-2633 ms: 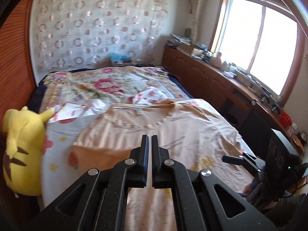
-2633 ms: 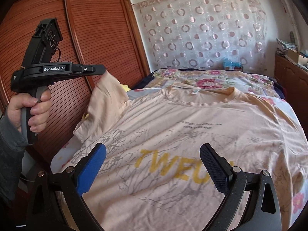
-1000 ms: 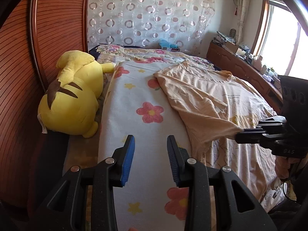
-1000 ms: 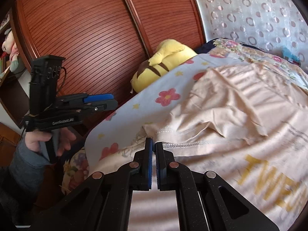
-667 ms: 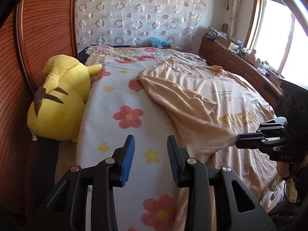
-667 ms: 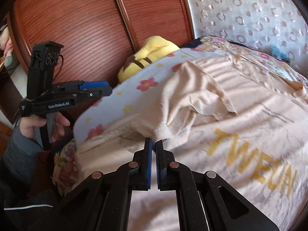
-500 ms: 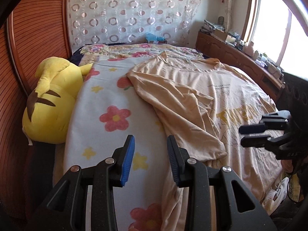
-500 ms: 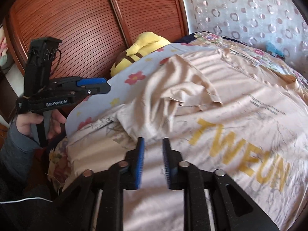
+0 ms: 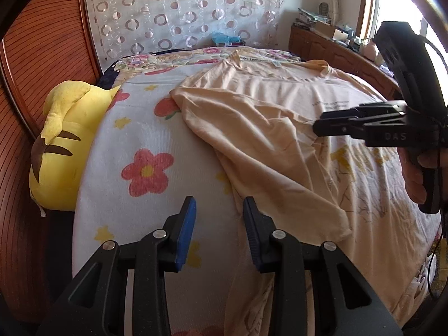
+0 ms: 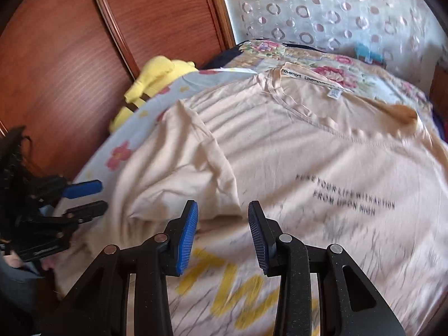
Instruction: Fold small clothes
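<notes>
**Peach shirt on a flowered bed**

The T-shirt (image 9: 268, 128) is pale peach, with small dark lettering across the chest and large yellow letters (image 10: 224, 280) lower down over faint grey branching lines. The bedsheet (image 9: 145, 196) under it is white with red flowers, yellow at their centres, and small yellow stars. At the bed's left edge a plush toy (image 9: 58, 145) is bright yellow with dark brown stripes. The quilt (image 9: 168, 61) at the head of the bed is cream with pink flowers. The curtain (image 9: 179, 14) is white with pink and grey rings. The wardrobe doors (image 10: 70, 42) are reddish-brown with fine horizontal ribs. The left gripper (image 9: 219, 218) and right gripper (image 10: 222, 221) are black with blue pads (image 10: 186, 240).
</notes>
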`<state>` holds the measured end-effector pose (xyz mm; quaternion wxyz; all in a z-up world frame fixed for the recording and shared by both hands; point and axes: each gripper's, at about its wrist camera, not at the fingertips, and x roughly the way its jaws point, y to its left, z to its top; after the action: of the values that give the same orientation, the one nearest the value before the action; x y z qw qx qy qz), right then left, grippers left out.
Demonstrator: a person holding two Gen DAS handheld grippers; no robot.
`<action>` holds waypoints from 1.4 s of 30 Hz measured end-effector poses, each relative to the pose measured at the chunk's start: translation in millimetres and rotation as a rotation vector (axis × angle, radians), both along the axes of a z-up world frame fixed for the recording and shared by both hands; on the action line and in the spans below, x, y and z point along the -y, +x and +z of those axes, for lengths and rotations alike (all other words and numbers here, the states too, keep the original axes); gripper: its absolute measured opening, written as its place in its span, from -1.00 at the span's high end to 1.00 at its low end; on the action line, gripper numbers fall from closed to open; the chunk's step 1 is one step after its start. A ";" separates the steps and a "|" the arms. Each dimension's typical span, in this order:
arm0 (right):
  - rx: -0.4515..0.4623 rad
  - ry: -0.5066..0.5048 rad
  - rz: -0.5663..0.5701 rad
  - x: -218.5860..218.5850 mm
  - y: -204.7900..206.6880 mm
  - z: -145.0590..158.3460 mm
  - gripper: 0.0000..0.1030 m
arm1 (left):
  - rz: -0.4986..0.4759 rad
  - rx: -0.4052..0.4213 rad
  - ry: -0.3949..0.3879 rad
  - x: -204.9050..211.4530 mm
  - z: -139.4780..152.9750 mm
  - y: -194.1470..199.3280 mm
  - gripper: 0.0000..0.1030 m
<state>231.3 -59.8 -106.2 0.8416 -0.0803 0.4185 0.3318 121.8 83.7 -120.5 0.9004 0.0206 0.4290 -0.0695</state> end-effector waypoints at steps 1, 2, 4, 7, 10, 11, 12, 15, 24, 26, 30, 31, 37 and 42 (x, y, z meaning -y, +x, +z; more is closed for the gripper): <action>0.003 -0.018 -0.002 -3.7 1.7 -1.3 0.25 | 0.002 -0.002 0.006 0.2 -1.7 1.2 0.31; 0.013 -0.026 0.000 -6.4 1.7 -4.0 0.25 | 0.004 0.000 0.011 0.8 -2.9 1.9 0.31; 0.022 -0.036 0.009 -12.0 0.9 -0.7 0.25 | 0.009 0.004 0.003 -0.1 -3.3 2.6 0.30; 0.037 -0.046 0.026 -12.7 -1.6 -0.6 0.70 | 0.013 0.016 -0.014 -3.7 -4.9 3.1 0.26; 0.026 -0.038 0.040 -6.9 -1.3 4.5 0.95 | 0.007 0.044 -0.036 -8.3 -7.3 0.5 0.23; 0.039 -0.040 0.043 -5.1 -1.7 6.4 0.95 | 0.008 0.044 -0.040 -8.7 -6.9 1.0 0.23; 0.051 -0.037 0.044 -3.0 -2.2 8.8 0.96 | 0.009 0.043 -0.042 -9.0 -6.9 1.1 0.23; 0.088 -0.008 0.025 12.3 -4.7 22.9 0.96 | 0.009 0.044 -0.038 -9.7 -6.9 1.5 0.22; 0.119 -0.032 -0.075 27.4 17.7 24.8 0.96 | 0.010 0.044 -0.053 -9.9 -6.9 2.1 0.22; 0.121 -0.029 -0.080 26.1 18.3 21.3 0.96 | 0.010 0.044 -0.052 -9.5 -6.9 2.1 0.22; 0.107 0.003 -0.092 30.5 12.2 23.7 0.95 | 0.010 0.044 -0.049 -8.5 -6.9 1.9 0.22; 0.095 0.019 -0.089 34.0 10.3 24.3 0.92 | 0.010 0.044 -0.052 -8.9 -7.0 1.8 0.22; 0.077 0.098 -0.108 75.1 -15.7 27.1 0.38 | 0.011 0.045 -0.046 -8.7 -6.7 1.4 0.22; 0.083 0.142 -0.186 132.9 -57.4 30.8 0.14 | 0.014 0.077 -0.019 -7.1 -8.1 -8.9 0.22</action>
<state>174.0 -192.6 -75.4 0.8889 0.0050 0.3643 0.2778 112.9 90.8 -128.6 0.9168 0.0119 0.3936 -0.0662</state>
